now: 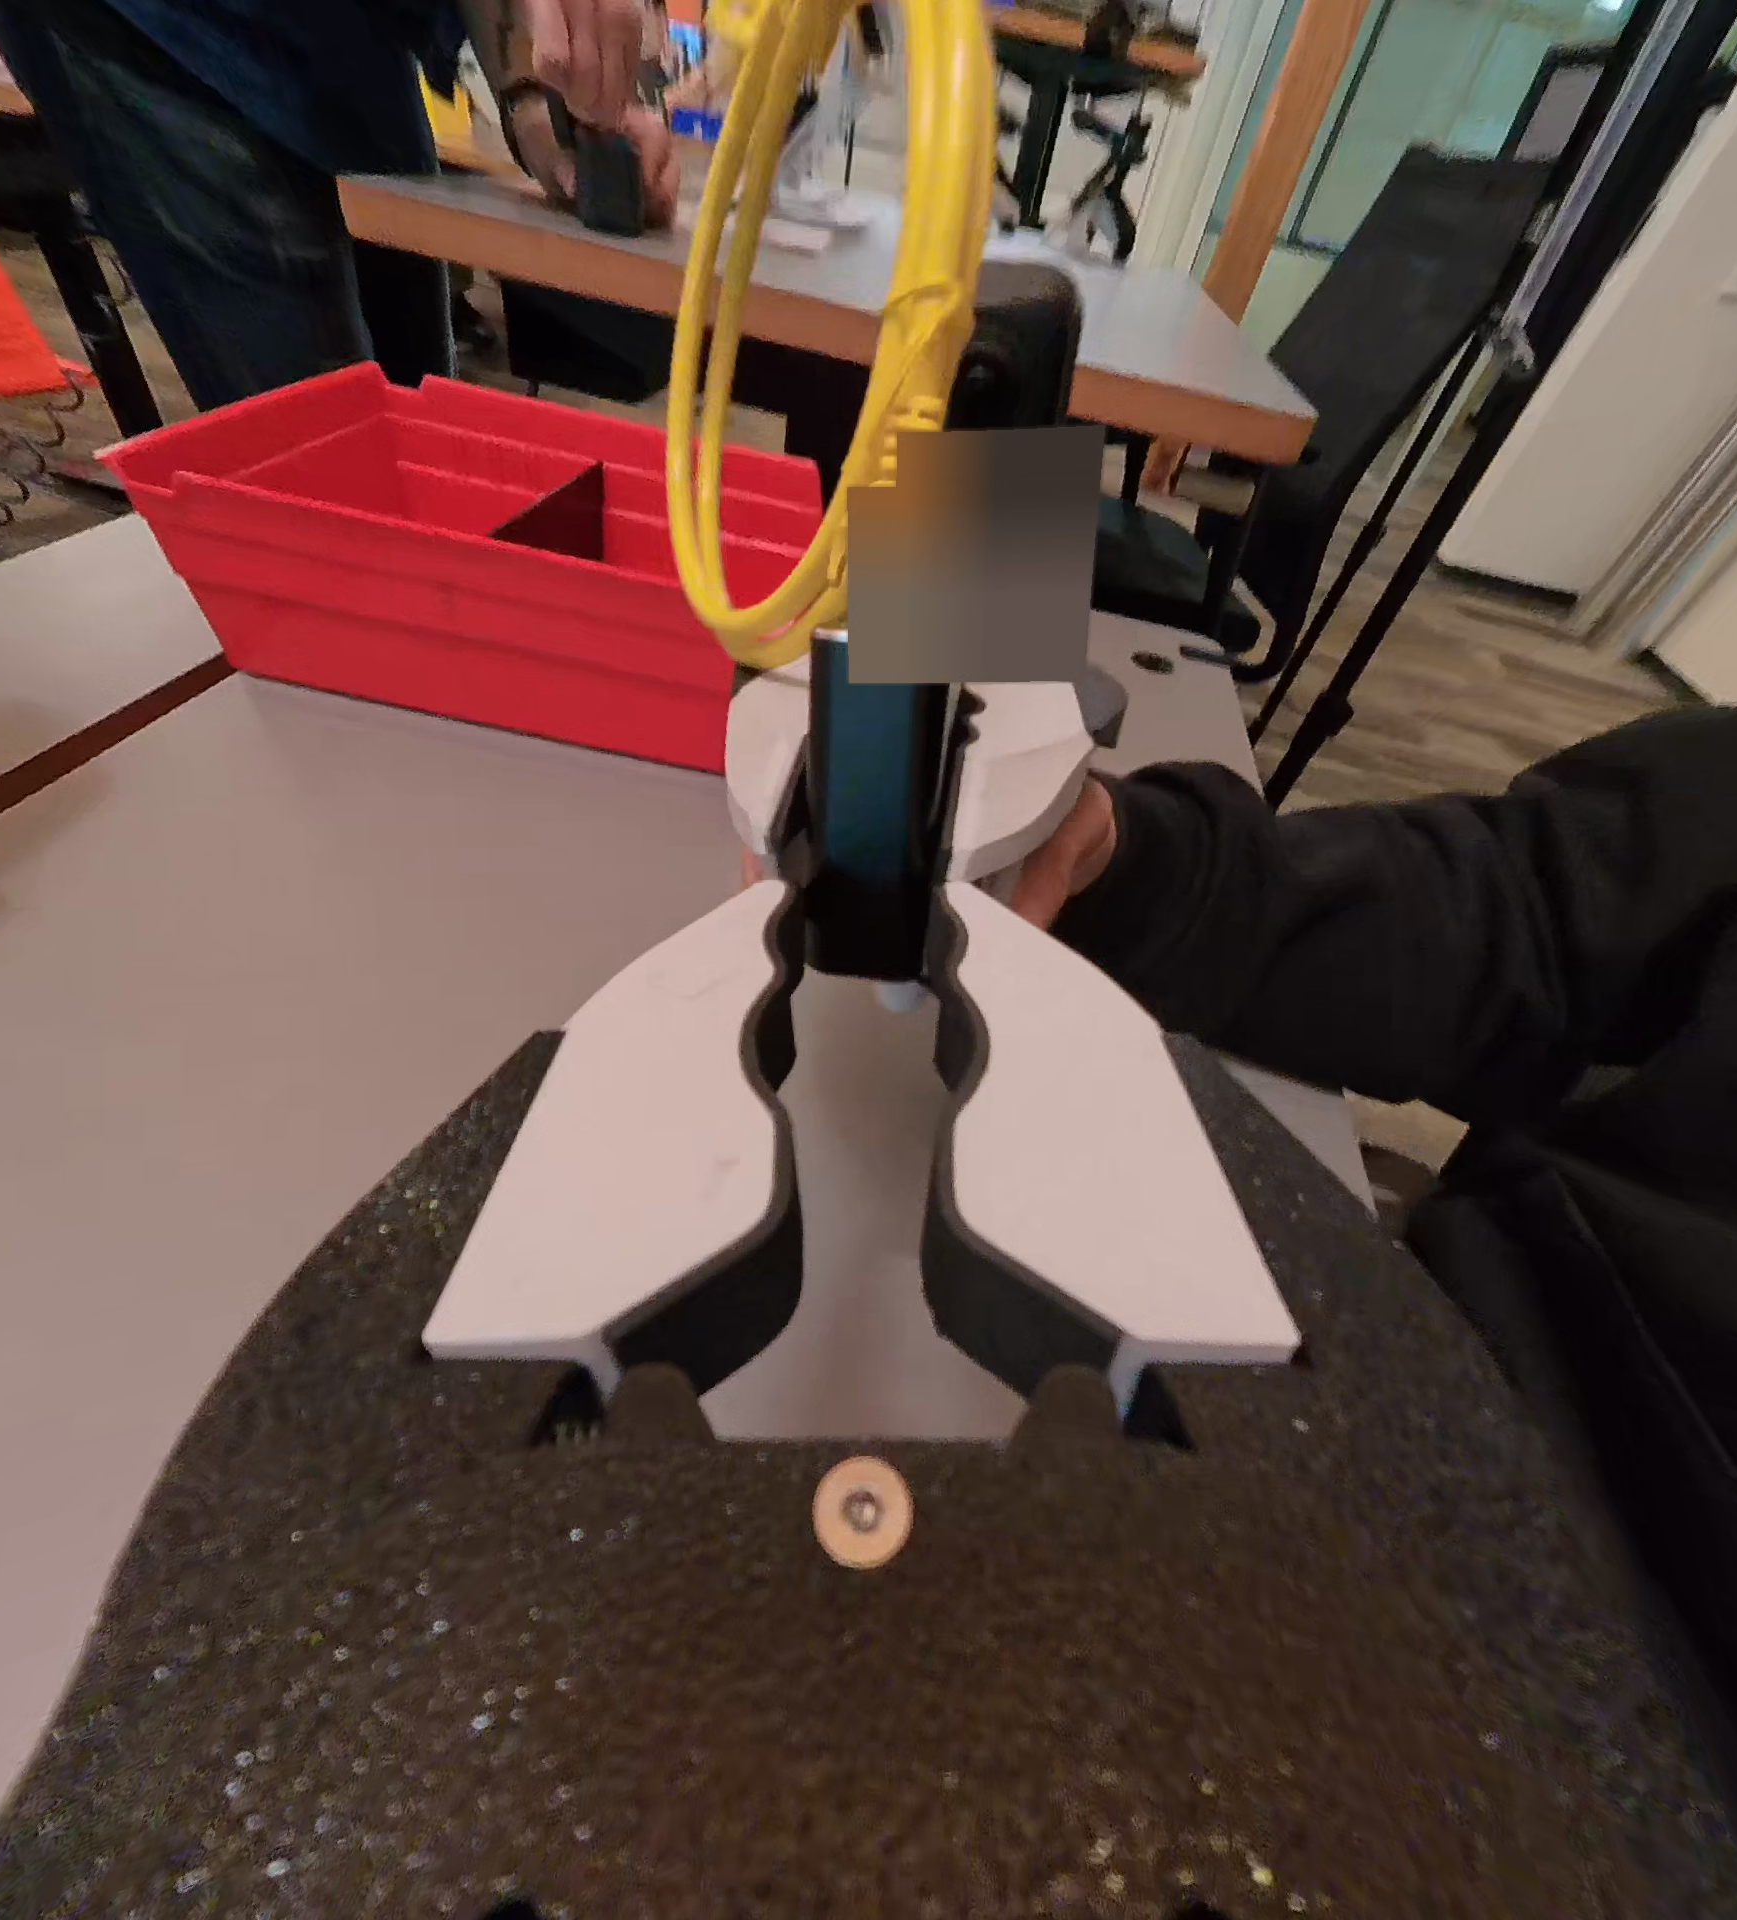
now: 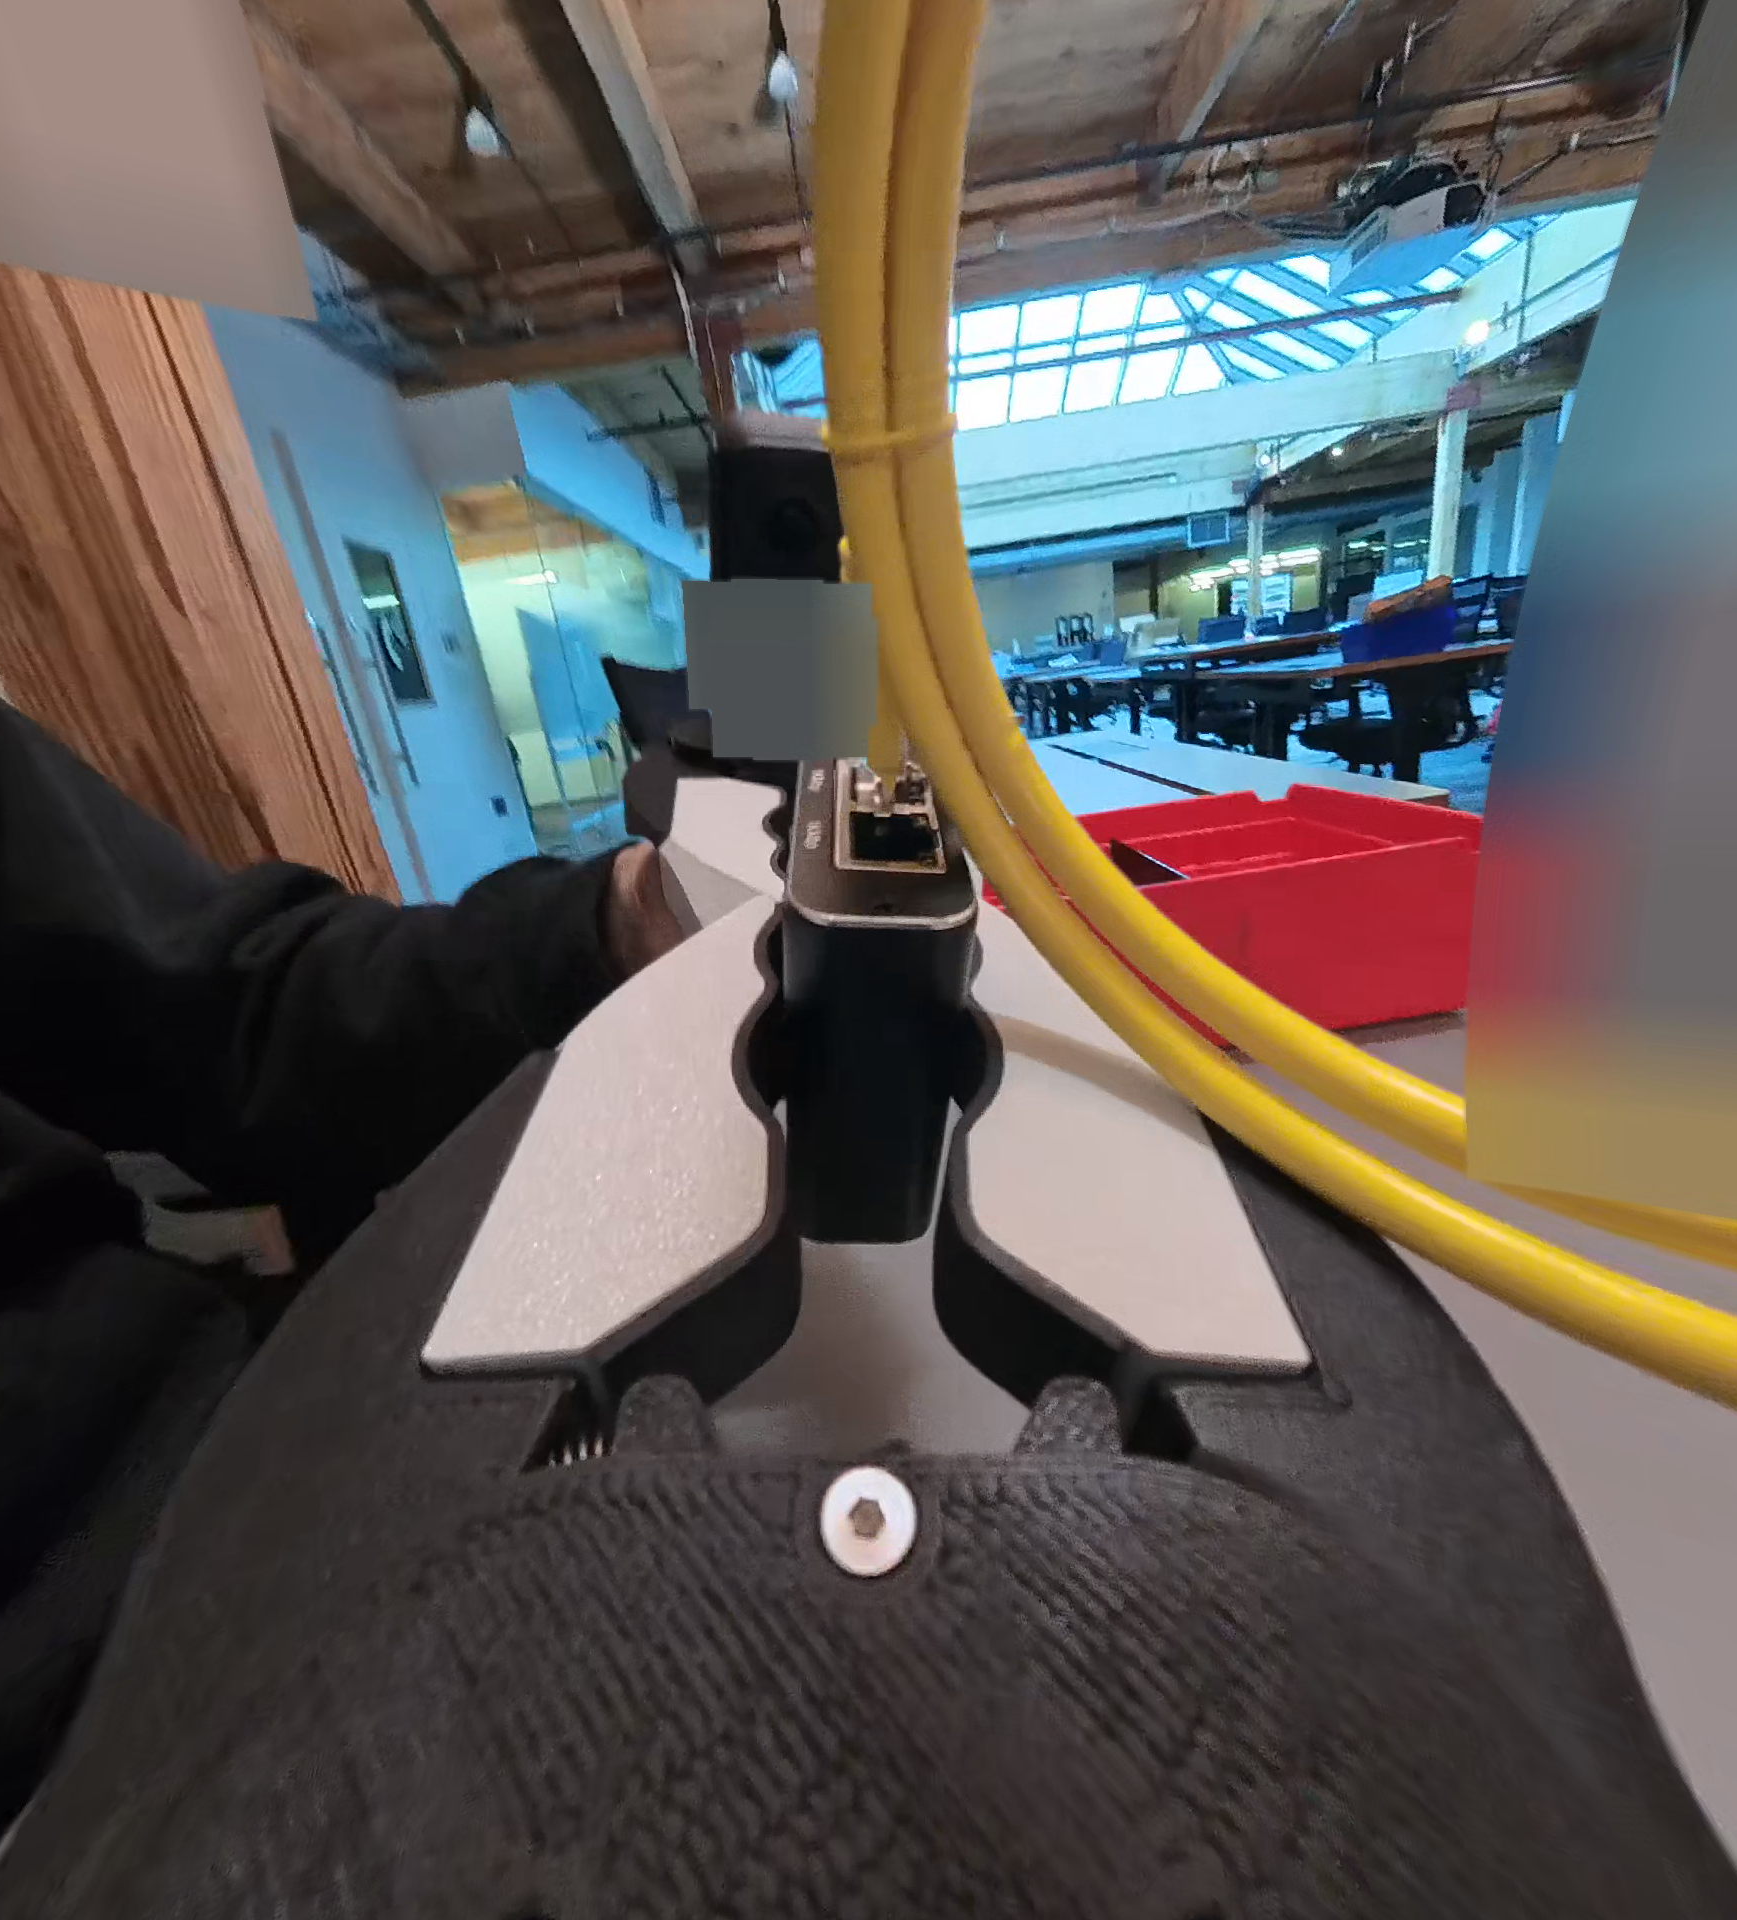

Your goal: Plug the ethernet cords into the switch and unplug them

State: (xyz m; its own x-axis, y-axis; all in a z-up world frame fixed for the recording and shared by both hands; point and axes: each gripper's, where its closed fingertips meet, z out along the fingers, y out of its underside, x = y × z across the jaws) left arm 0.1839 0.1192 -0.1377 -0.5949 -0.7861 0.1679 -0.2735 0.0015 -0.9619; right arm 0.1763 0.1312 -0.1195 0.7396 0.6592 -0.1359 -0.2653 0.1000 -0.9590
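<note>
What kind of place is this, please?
Probably an open-plan office or workshop: rows of desks and chairs under a wooden ceiling with skylights, and a red parts bin on a grey table.

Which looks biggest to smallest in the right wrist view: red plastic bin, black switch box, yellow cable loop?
1. Yellow cable loop, inflated by nearness.
2. Red plastic bin.
3. Black switch box, close to the bin; unsure.
</note>
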